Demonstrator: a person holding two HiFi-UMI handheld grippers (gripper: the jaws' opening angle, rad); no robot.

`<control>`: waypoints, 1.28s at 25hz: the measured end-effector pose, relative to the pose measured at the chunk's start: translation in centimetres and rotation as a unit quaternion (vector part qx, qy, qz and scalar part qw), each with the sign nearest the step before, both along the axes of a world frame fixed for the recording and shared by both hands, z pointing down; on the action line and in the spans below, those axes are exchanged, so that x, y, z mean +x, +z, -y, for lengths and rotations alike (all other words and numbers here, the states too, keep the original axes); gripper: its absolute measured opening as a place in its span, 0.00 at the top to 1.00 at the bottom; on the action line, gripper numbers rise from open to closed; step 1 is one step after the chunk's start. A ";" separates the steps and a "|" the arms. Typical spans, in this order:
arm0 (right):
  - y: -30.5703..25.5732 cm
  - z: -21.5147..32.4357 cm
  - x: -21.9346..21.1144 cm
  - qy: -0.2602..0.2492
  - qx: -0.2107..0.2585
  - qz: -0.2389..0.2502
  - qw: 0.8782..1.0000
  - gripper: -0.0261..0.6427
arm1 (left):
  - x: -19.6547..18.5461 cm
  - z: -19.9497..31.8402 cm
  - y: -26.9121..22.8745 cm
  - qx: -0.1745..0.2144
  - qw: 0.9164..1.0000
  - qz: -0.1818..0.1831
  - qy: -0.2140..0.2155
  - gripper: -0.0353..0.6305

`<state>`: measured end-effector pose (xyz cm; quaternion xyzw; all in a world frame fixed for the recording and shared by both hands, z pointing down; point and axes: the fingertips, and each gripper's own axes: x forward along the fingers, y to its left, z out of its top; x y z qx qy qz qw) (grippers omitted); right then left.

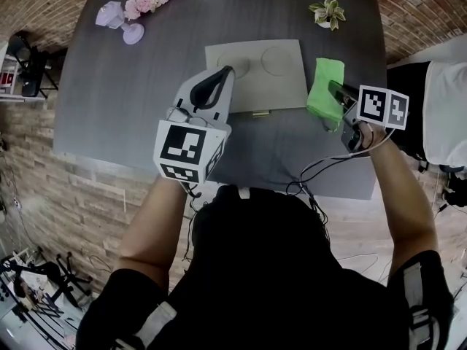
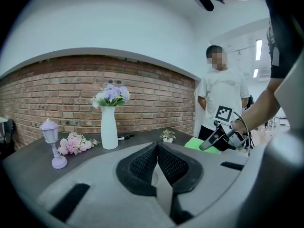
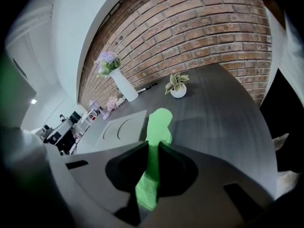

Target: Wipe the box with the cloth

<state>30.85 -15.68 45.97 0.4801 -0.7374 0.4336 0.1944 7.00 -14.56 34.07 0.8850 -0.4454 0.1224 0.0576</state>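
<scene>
The right hand-held gripper (image 1: 334,95) pinches a green cloth (image 1: 325,79) beside the box (image 1: 281,86), best swept flat across its top while the closed, empty left hand-held gripper (image 1: 223,74) steadies it.

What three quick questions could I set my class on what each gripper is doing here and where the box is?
1. True or false: the right gripper grips the bright green cloth.
2. Where does the flat beige box lie? A) on the dark grey table; B) on the floor; C) on a chair.
3. Fill in: the jaws of the left gripper are ____, with nothing between them.

Key: 1 true; 2 A; 3 shut.
</scene>
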 end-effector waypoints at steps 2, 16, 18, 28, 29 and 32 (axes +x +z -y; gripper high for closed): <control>-0.6 -0.2 -0.1 0.003 0.008 0.001 1.000 0.90 | -0.5 -0.3 -0.6 0.004 1.000 0.001 -0.002 0.93; -8.2 -1.1 -2.1 0.012 0.147 -0.035 0.988 0.90 | -4.4 -1.3 -6.6 0.045 0.999 -0.020 -0.010 0.93; -9.0 -1.4 -2.8 0.008 0.172 -0.042 0.984 0.90 | -4.5 -1.5 -7.3 0.050 0.998 -0.026 -0.007 0.93; -13.3 -2.4 -6.6 0.001 0.271 -0.082 0.959 0.90 | -3.9 -2.4 -9.6 0.069 0.997 -0.044 0.012 0.93; -13.6 -2.5 -6.8 0.001 0.277 -0.084 0.957 0.90 | -3.9 -2.5 -9.6 0.070 0.996 -0.045 0.013 0.93; -14.2 -2.7 -7.4 0.002 0.290 -0.090 0.953 0.90 | -4.0 -2.6 -9.8 0.071 0.996 -0.048 0.015 0.93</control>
